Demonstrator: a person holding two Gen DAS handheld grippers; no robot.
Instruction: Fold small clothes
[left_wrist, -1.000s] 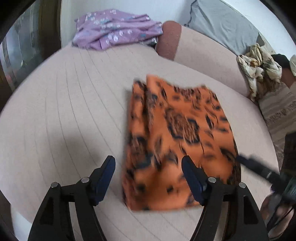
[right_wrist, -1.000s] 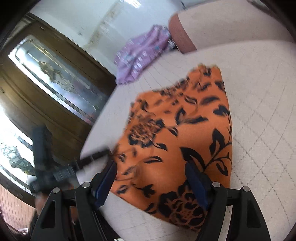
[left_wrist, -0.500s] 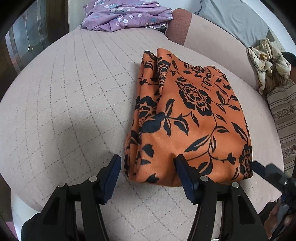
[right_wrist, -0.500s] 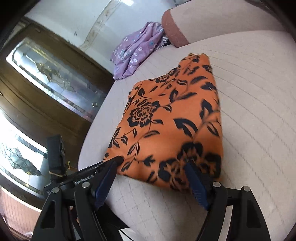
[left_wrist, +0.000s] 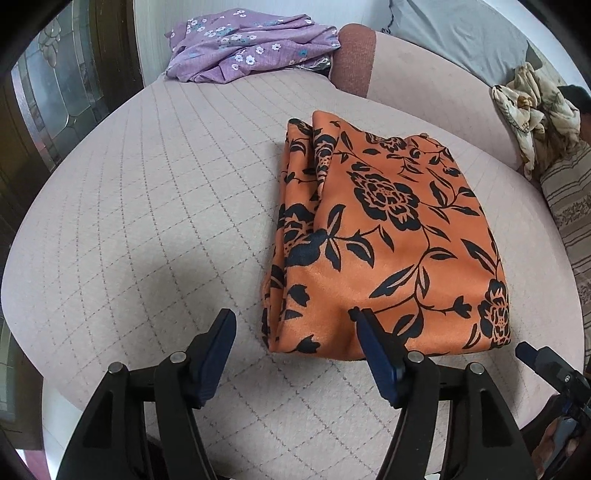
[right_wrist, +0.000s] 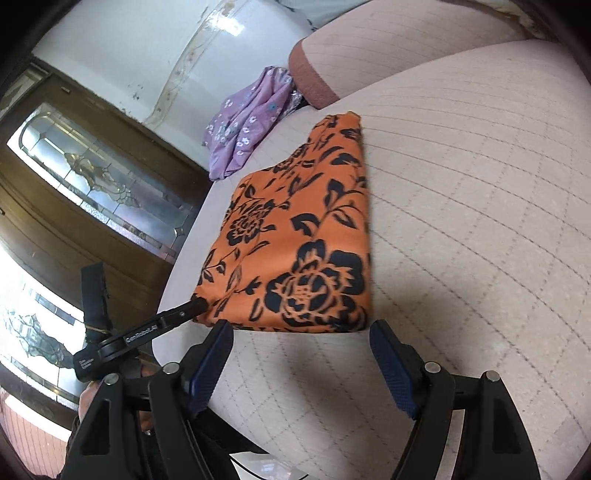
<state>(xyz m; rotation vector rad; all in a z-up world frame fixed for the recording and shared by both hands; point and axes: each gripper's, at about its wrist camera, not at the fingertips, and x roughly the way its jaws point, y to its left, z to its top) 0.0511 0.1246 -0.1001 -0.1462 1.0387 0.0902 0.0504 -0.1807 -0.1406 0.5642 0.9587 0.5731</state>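
An orange cloth with black flowers (left_wrist: 388, 236) lies folded flat on the quilted beige cushion (left_wrist: 147, 221). My left gripper (left_wrist: 295, 328) is open and empty, low over the cushion at the cloth's near left corner, its right finger just over the folded edge. My right gripper (right_wrist: 301, 339) is open and empty, just short of the cloth's (right_wrist: 295, 240) near edge. The left gripper's tip (right_wrist: 192, 306) shows in the right wrist view, touching the cloth's left corner. The right gripper's tip (left_wrist: 532, 354) shows in the left wrist view at the lower right.
A purple flowered garment (left_wrist: 251, 48) lies at the cushion's far end, also in the right wrist view (right_wrist: 251, 118). A crumpled cream cloth (left_wrist: 532, 107) and grey pillow (left_wrist: 454, 33) sit at back right. A dark wooden door with glass (right_wrist: 92, 184) stands left.
The cloth settled flat after moving. Both grippers drew back toward its near edge and stand clear of the fabric.
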